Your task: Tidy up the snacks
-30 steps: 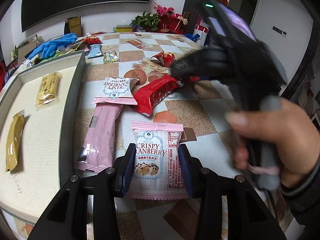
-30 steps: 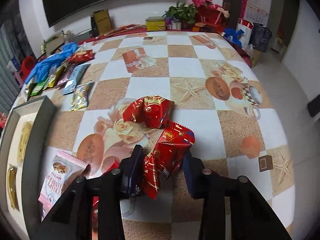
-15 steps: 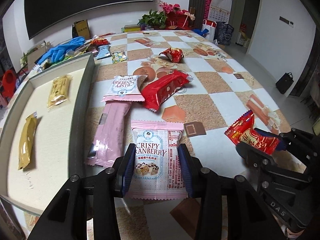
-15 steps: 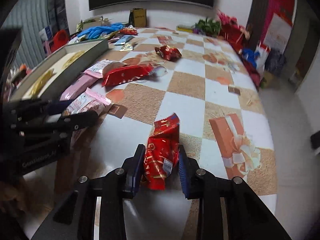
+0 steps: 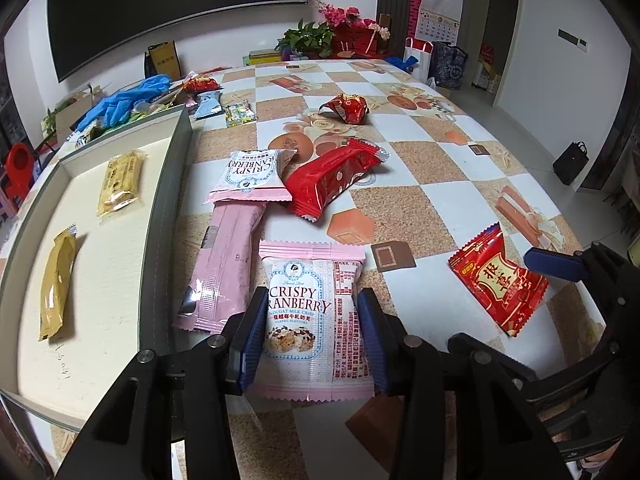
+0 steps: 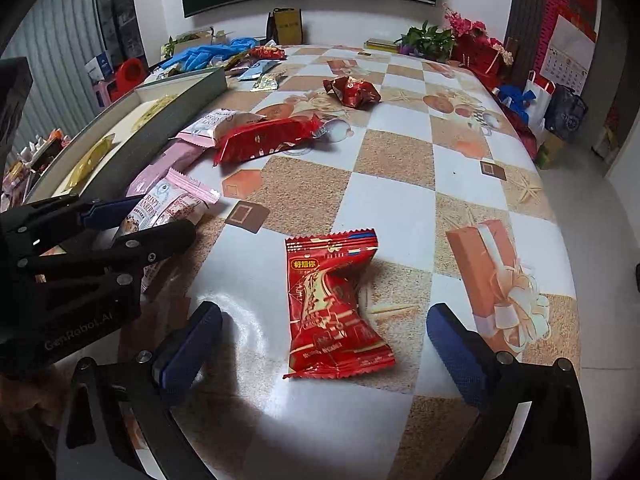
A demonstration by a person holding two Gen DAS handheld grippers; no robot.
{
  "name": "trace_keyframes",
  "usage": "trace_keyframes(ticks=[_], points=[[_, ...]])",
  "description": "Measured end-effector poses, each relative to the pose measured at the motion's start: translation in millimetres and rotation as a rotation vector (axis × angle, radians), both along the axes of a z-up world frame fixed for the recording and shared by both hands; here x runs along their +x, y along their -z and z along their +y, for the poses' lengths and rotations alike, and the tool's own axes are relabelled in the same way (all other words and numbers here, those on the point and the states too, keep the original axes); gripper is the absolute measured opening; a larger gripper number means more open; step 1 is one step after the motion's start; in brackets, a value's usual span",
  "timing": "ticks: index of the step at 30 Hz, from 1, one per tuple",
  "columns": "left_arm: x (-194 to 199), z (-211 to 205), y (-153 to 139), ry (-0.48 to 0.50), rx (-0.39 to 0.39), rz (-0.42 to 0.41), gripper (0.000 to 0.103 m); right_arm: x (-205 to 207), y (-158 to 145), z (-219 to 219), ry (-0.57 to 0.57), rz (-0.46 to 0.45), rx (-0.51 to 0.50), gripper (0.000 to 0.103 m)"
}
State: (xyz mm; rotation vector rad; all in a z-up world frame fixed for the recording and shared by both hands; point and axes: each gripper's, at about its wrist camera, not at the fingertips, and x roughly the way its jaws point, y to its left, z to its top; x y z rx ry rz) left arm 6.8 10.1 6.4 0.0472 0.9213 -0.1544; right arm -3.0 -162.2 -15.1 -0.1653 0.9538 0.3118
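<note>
Left hand-held gripper (image 5: 308, 340) opening around "CRISPY CRANBERRY" packet (image 5: 310, 320)

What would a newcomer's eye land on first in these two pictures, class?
Probably the red snack packet lying loose on the checkered table between the right gripper's opening jaws. Next, the pink cranberry packet framed by the left gripper, beside the grey tray holding two yellow bars.
</note>
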Motion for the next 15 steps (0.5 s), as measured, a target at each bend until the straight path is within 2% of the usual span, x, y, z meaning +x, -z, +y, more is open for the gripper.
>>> trace_keyframes(ticks=[15], points=[[0.1,-0.4,-0.1,0.000,0.000,0.001,0.050,-0.2,0.5,-0.2,0.003,0.000,-0.005,0.103]])
